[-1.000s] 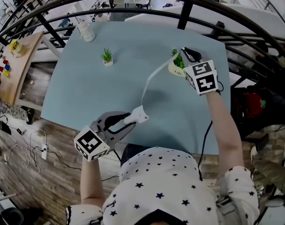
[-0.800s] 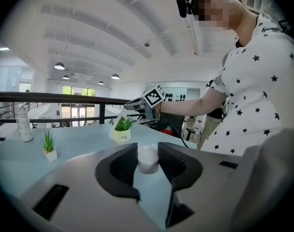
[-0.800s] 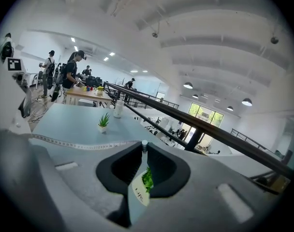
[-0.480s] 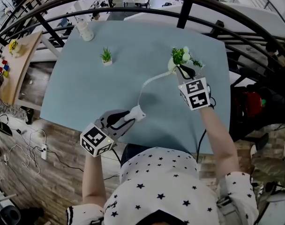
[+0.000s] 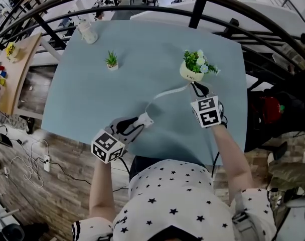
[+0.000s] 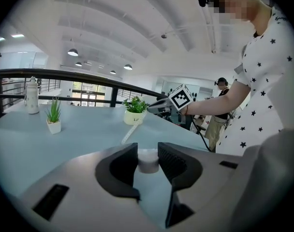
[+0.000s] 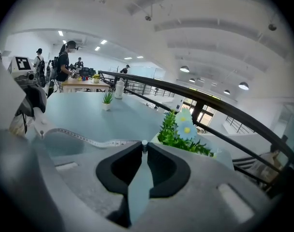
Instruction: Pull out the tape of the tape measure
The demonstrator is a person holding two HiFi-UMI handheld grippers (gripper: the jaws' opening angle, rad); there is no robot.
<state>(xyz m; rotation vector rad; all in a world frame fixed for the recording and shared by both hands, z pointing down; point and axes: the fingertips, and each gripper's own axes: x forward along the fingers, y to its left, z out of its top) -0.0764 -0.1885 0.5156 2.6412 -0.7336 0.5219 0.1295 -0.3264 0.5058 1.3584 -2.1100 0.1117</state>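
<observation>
I've brought both hands down toward the desk [image 5: 142, 44]: the left tool [image 6: 148, 151] is clamped on the tape measure [image 5: 146, 119], the right tool [image 7: 144, 146] pinches the end of the tape [image 5: 165, 93], and the pulled-out length now sags slack.

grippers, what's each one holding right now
Left gripper: closed on the tape measure case.
Right gripper: closed on the tape's end.

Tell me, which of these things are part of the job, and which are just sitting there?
In the job: tape measure case, held in the left gripper; tape, its end pinched by the right gripper.
Just lying about: flower pot, small green plant, bottle, all on the table.
</observation>
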